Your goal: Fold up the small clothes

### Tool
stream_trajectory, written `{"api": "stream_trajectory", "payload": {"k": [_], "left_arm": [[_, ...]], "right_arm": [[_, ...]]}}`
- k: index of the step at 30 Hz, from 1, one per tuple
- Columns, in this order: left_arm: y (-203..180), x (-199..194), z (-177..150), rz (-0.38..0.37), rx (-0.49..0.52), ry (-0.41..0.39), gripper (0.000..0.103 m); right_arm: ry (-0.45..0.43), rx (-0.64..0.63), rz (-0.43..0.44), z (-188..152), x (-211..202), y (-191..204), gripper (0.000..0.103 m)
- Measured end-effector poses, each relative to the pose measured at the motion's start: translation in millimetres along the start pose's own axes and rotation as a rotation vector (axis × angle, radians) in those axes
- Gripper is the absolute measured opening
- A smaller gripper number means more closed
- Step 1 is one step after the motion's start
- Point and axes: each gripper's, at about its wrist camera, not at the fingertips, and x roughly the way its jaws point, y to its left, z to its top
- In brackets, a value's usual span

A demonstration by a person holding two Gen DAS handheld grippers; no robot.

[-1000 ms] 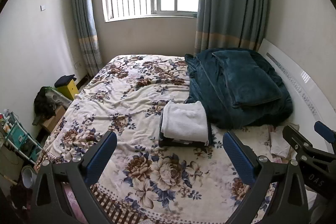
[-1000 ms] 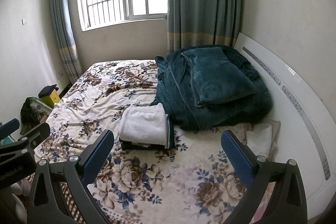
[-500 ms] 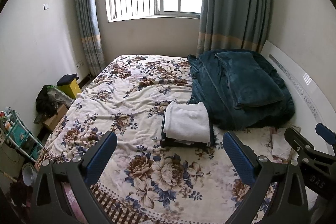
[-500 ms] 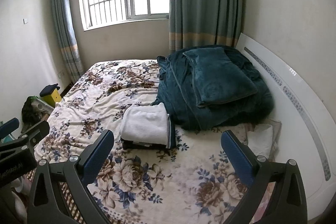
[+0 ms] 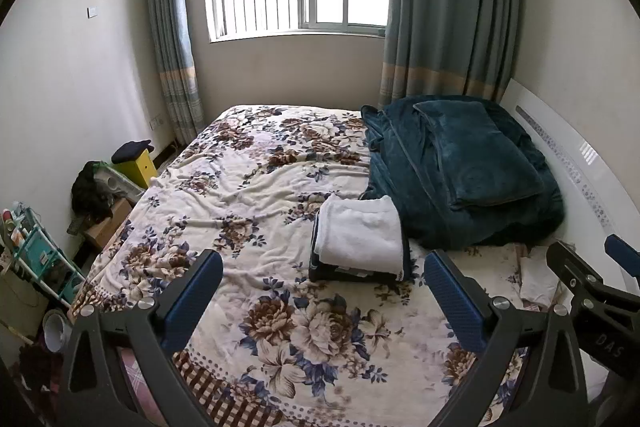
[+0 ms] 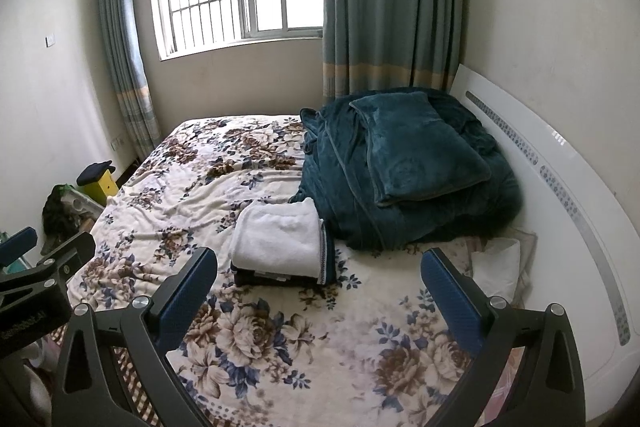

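both tools are backing up and rising a bit over the last second: the window and far wall sit lower in view now and more of the bed (image 5: 248, 187) shows, while the stack (image 5: 360, 243) hasn't moved. left tool (image 5: 324, 291) has its jaws wide apart and empty, hanging above the near edge of the bed; right tool (image 6: 320, 287) same, jaws apart, nothing between them. the stack is a white folded piece on top of darker folded ones, lying mid-bed, just beside the teal blanket (image 6: 400, 163) heap and well apart from both tools. edges look squared, nothing trailing off it. my read: the fold on that top piece is done and this is the release and retreat, so either the task is finished or the next garment has to be fetched. no loose unfolded clothing visible on the floral cover. white cloth (image 6: 496, 263) by the headboard could be a candidate, can't tell what it is.
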Motion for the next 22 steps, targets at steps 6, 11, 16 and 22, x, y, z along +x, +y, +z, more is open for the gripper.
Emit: {"api": "stream_trajectory", "payload": {"k": [6,11,16,22], "left_arm": [[-0.6,-0.1,-0.6,0.005,-0.002,-0.004,0.103],[-1.3,0.1,0.5,0.009,-0.002,-0.003,0.103],[-0.8,-1.8,0.0,0.011,-0.007,-0.003,0.103],[1.7,-6.0,-4.1,0.024,-0.016,-0.017,0.103]], "right_arm": [[-0.002,0.000,-0.002,0.8,-2.0,1.6,0.103],[-0.001,-0.003,-0.002,0.6,-2.3,2.2,0.103],[-0.004,0.001,-0.005,-0.7,-3.0,2.7,0.103],[-0.004,0.002,-0.006,-2.2,-2.5,3.1,0.103]]}}
